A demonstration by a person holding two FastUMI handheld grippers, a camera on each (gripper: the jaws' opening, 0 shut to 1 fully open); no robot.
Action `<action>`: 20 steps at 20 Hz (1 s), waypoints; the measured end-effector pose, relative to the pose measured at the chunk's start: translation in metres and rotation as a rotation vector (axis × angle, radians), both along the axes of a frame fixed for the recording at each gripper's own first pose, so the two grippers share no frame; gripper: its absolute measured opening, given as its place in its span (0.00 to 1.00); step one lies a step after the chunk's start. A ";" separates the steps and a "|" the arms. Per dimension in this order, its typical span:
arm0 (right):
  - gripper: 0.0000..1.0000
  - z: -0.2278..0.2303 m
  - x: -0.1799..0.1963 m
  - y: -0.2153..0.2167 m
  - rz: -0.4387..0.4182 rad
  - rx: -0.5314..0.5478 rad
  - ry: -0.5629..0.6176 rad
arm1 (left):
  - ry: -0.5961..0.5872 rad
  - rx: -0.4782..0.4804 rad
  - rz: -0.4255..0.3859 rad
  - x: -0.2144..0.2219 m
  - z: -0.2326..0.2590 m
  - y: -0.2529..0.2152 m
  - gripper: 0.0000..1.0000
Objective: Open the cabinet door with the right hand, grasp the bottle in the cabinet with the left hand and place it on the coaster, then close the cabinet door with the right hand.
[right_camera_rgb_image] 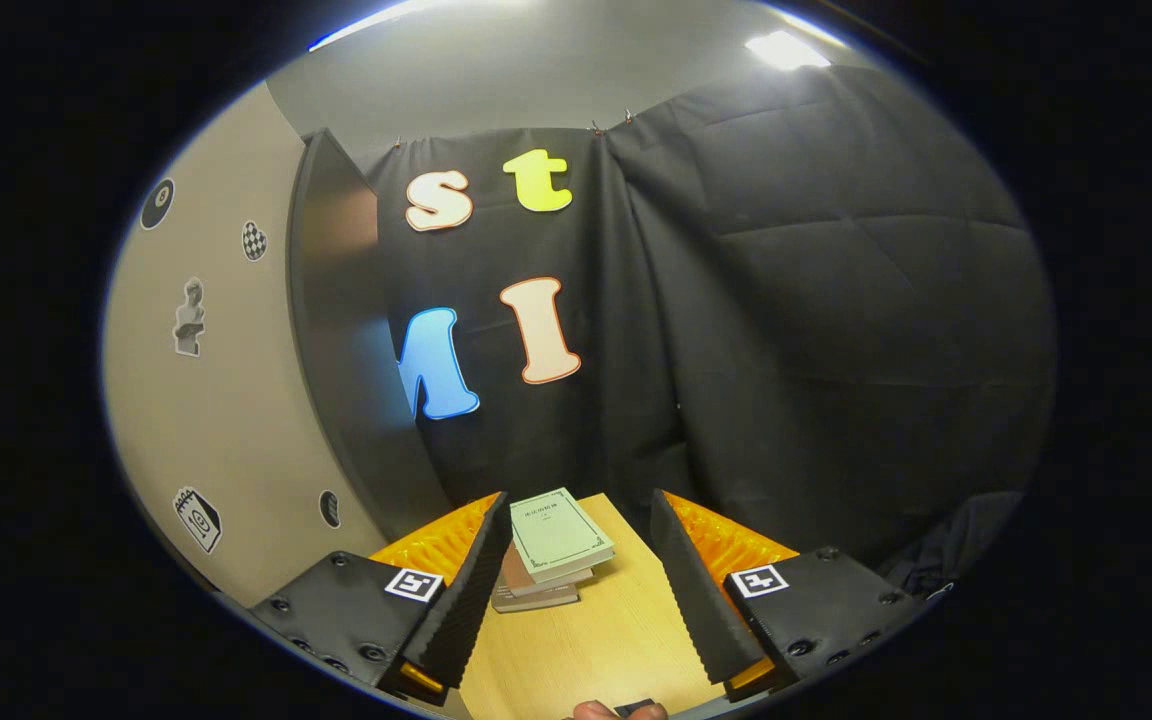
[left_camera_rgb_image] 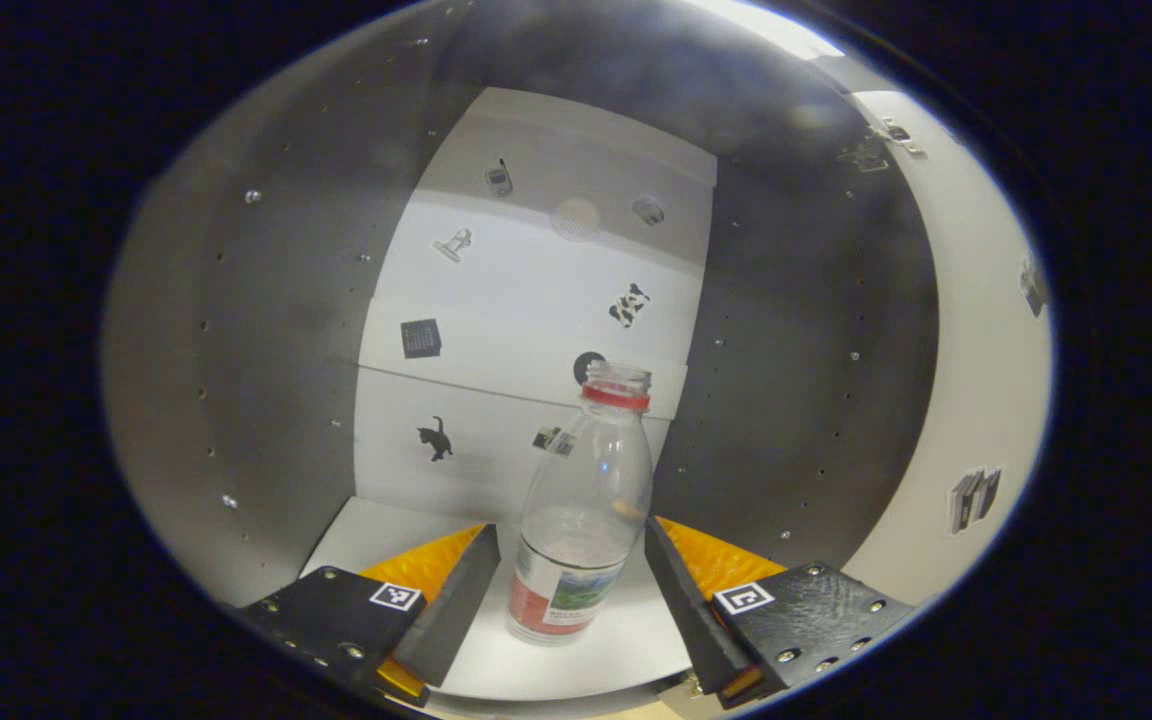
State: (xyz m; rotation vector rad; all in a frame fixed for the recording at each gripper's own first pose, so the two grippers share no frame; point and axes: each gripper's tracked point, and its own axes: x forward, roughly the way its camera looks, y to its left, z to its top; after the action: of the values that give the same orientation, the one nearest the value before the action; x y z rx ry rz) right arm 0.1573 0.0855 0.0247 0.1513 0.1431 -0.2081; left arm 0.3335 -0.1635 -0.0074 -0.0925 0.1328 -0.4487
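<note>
A clear plastic bottle point(left_camera_rgb_image: 581, 520) with a red neck ring, no cap and a red-and-green label stands upright on the white cabinet floor point(left_camera_rgb_image: 616, 650) in the left gripper view. My left gripper point(left_camera_rgb_image: 571, 527) is open inside the cabinet, one finger on each side of the bottle's lower body. The right finger sits close against the bottle, while the left finger stands slightly apart. In the right gripper view my right gripper point(right_camera_rgb_image: 581, 500) is open and holds nothing. The open cabinet door point(right_camera_rgb_image: 336, 330) stands edge-on to its left.
Grey cabinet side walls point(left_camera_rgb_image: 276, 380) with peg holes flank a white back panel point(left_camera_rgb_image: 526, 330) bearing stickers. Beyond the right gripper, a stack of books point(right_camera_rgb_image: 551, 550) lies on a wooden table point(right_camera_rgb_image: 596, 640). A beige sticker-covered panel point(right_camera_rgb_image: 206, 400) rises at left.
</note>
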 end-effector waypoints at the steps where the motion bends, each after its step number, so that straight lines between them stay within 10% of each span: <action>1: 0.82 -0.001 0.001 0.000 -0.001 0.003 0.005 | 0.005 0.005 -0.006 0.002 -0.003 -0.004 0.90; 20: 0.89 -0.012 0.019 0.015 0.058 0.033 0.012 | -0.016 0.055 -0.080 -0.028 0.006 -0.009 0.75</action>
State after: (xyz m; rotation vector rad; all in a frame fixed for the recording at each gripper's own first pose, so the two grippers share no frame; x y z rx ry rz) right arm 0.1761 0.1002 0.0123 0.1784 0.1625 -0.1488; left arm 0.3059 -0.1727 -0.0015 -0.0300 0.1334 -0.5256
